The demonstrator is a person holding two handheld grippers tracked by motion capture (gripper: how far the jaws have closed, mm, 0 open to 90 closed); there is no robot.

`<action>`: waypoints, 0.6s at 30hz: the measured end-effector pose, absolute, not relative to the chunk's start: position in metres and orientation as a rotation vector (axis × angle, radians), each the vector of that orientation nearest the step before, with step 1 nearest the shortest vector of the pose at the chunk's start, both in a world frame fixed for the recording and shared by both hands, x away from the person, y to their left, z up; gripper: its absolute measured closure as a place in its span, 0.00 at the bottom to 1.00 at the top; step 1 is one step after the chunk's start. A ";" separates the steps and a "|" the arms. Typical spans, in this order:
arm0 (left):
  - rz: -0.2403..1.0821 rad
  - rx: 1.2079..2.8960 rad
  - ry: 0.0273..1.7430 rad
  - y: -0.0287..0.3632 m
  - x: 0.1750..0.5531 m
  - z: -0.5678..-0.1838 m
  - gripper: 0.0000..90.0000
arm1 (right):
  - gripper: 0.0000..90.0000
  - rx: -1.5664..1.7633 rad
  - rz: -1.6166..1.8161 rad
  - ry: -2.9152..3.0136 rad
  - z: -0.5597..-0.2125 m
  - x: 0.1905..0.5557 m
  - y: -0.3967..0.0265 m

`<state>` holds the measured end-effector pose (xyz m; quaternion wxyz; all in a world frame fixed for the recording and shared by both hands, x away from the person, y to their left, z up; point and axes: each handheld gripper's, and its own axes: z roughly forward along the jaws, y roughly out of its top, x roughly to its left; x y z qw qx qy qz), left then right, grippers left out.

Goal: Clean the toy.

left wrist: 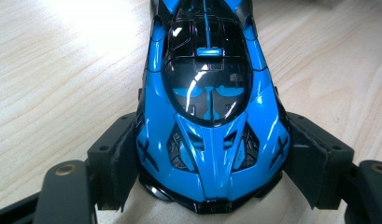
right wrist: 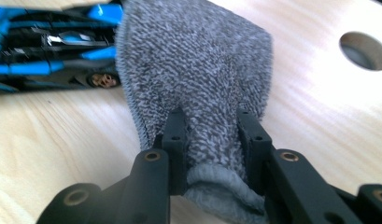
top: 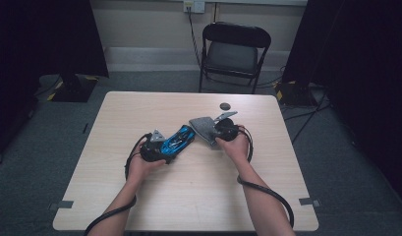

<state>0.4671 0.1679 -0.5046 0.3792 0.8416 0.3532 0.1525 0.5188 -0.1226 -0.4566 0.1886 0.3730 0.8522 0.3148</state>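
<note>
A glossy blue and black toy car lies on the wooden table, and my left gripper is shut on its nose, one pad against each flank. In the high view the toy car points up and right from my left gripper. A grey terry cloth is pinched at its bunched lower end by my right gripper. From above, the grey cloth hangs beside the car's far end, with my right gripper just right of it.
A round hole in the tabletop lies to the right of the cloth, seen from above as a dark hole near the far edge. A black folding chair stands beyond the table. Cables trail from both grippers toward the near edge.
</note>
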 end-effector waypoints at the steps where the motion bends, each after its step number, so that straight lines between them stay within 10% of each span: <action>1: 0.390 2.151 0.901 0.168 0.467 -0.505 0.28 | 0.77 1.045 0.898 2.393 -0.454 0.518 -0.123; 18: 0.389 2.150 0.902 0.168 0.467 -0.505 0.28 | 0.77 0.824 1.048 2.438 -0.427 0.482 -0.103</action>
